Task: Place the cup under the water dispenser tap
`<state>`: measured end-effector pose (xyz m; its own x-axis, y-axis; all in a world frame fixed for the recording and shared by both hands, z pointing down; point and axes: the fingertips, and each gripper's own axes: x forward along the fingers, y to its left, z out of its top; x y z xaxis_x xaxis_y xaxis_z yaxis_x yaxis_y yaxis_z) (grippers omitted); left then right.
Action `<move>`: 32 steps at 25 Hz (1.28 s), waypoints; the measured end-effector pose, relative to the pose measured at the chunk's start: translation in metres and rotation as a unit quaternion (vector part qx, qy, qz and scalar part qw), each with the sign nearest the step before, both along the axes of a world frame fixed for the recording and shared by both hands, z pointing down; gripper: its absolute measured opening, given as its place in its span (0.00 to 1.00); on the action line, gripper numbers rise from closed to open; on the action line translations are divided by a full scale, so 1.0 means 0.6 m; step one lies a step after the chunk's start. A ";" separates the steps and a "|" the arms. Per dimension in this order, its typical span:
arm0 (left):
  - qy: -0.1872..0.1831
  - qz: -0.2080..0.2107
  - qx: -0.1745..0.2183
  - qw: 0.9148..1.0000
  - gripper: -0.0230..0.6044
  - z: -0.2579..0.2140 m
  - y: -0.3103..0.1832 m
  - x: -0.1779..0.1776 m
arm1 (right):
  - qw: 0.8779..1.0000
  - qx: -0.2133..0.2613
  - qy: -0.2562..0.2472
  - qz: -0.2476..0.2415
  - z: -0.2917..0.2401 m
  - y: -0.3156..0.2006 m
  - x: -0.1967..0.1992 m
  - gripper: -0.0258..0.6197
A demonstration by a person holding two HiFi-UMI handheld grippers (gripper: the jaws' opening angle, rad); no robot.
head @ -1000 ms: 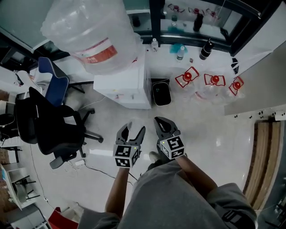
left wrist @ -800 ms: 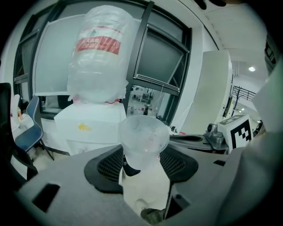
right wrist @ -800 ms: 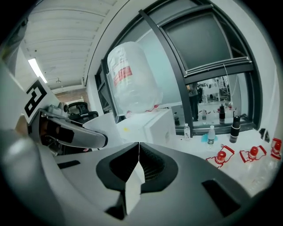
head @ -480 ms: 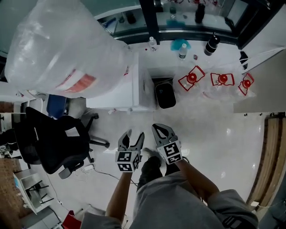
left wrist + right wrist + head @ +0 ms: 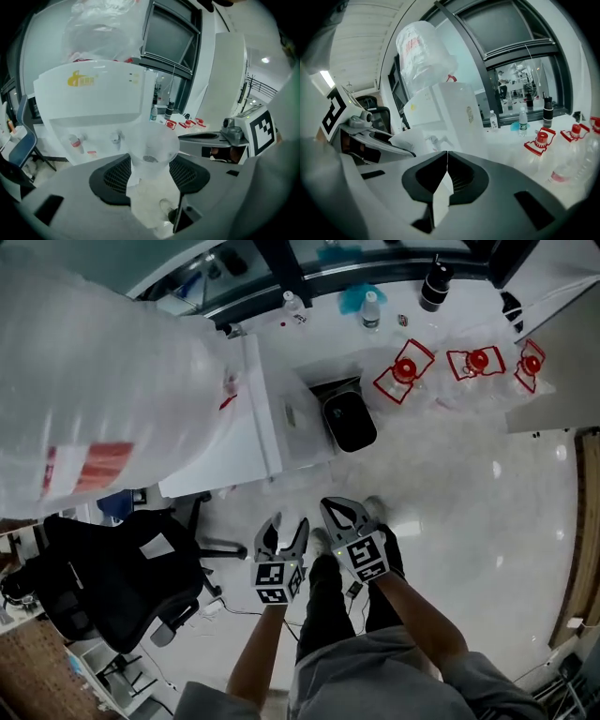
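- The left gripper view gives us the key fact. The clear cup [image 5: 151, 153] is pinched between the left gripper's [image 5: 150, 172] jaws, in front of the water dispenser [image 5: 89, 101].
- In that same view the cup is apart from both taps, the red-tipped tap [image 5: 75, 140] and the plain tap [image 5: 116, 137]. Neither tap is over it.
- From the head view we can't pick the cup out at all. What we do get is the left gripper [image 5: 281, 529] and right gripper [image 5: 345, 514] side by side, near the front of the dispenser [image 5: 281, 427].
- The right gripper view shows the right gripper [image 5: 446, 165] with its jaws pressed together and nothing between them.
- Only that view shows the big water bottle [image 5: 423, 51] sitting upright on top of the dispenser [image 5: 452, 112].
- For edges, a black bin [image 5: 349, 420] stands just beside one side of the dispenser. An office chair [image 5: 112, 568] sits near the other side.
- Red-capped bottles [image 5: 405, 373] lie beyond the bin, well apart from the dispenser's front.
- Bare floor [image 5: 469, 512] lies open on the bin's side of the dispenser.
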<state>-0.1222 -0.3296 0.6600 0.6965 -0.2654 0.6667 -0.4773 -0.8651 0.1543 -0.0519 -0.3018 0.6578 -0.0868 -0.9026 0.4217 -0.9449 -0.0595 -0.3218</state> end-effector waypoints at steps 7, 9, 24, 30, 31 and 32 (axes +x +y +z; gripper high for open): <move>-0.007 0.071 0.011 0.997 0.45 0.061 0.005 -0.022 | 0.999 -0.009 0.003 0.037 0.052 -0.003 -0.022 0.06; -0.006 0.071 0.016 0.997 0.45 0.081 -0.003 -0.032 | 0.999 -0.008 0.007 0.046 0.062 -0.005 -0.022 0.06; 0.013 0.004 0.054 0.998 0.45 0.287 -0.092 -0.033 | 0.994 -0.007 0.006 0.110 0.179 -0.026 -0.031 0.06; 0.021 -0.027 0.070 0.997 0.45 0.355 -0.127 -0.022 | 0.991 0.000 0.001 0.130 0.215 -0.034 -0.041 0.06; 0.023 -0.028 0.074 0.997 0.45 0.364 -0.131 -0.019 | 0.991 0.000 0.000 0.135 0.220 -0.033 -0.040 0.06; 0.025 -0.030 0.082 0.996 0.45 0.370 -0.136 -0.017 | 0.990 -0.001 0.000 0.140 0.223 -0.031 -0.038 0.06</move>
